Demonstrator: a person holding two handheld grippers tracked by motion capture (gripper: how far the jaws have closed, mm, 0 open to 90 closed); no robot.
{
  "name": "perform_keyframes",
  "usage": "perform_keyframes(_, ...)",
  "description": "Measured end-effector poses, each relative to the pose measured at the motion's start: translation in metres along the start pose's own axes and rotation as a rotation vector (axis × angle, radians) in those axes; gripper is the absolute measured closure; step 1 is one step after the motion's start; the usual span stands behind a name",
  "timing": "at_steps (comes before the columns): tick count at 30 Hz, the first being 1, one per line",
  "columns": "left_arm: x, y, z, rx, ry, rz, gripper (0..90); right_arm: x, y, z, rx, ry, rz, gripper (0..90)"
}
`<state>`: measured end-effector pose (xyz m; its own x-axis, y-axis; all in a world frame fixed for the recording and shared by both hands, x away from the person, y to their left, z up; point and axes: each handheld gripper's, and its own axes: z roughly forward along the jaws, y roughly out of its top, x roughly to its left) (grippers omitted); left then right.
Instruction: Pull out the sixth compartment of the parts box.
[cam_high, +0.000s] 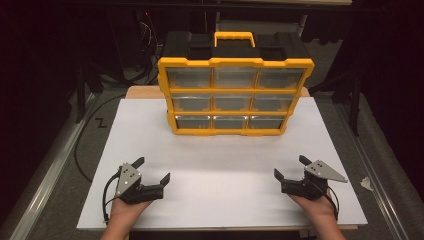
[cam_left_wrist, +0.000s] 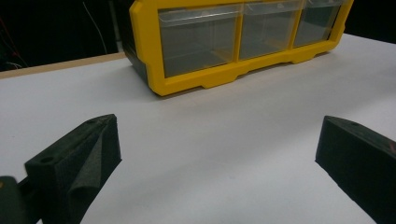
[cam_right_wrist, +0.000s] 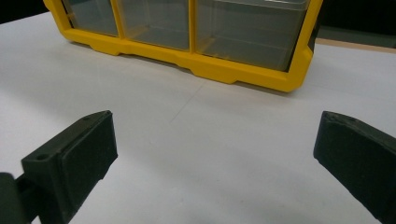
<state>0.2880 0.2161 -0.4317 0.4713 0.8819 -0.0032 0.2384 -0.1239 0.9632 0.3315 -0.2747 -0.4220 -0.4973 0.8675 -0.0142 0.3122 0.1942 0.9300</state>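
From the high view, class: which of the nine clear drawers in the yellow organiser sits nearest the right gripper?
The bottom-right clear plastic drawer of the yellow-framed organiser: lowest row, on the right gripper's side.

My left gripper (cam_high: 154, 169) and right gripper (cam_high: 289, 167) rest low, well apart, both jaws wide open, empty

One organizer (cam_high: 235, 95), nine drawers, two grippers.

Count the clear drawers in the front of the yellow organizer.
9 drawers in the organizer, three rows of three: top row, middle row, bottom row. None looks hidden from the high view.
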Motion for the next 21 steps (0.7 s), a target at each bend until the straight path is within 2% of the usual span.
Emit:
perform_keyframes(8,-0.0018,0.0006,0.0023,0.003,-0.017,0.007,0.8,0.0001,-0.0012,-0.0013,-0.007,-0.005,-0.015,1.0)
perform_keyframes(21,-0.0003,0.0013,0.0016,-0.010,-0.015,-0.007,0.8,-0.0005,-0.0003,-0.0002,-0.013,-0.019,-0.007,1.1)
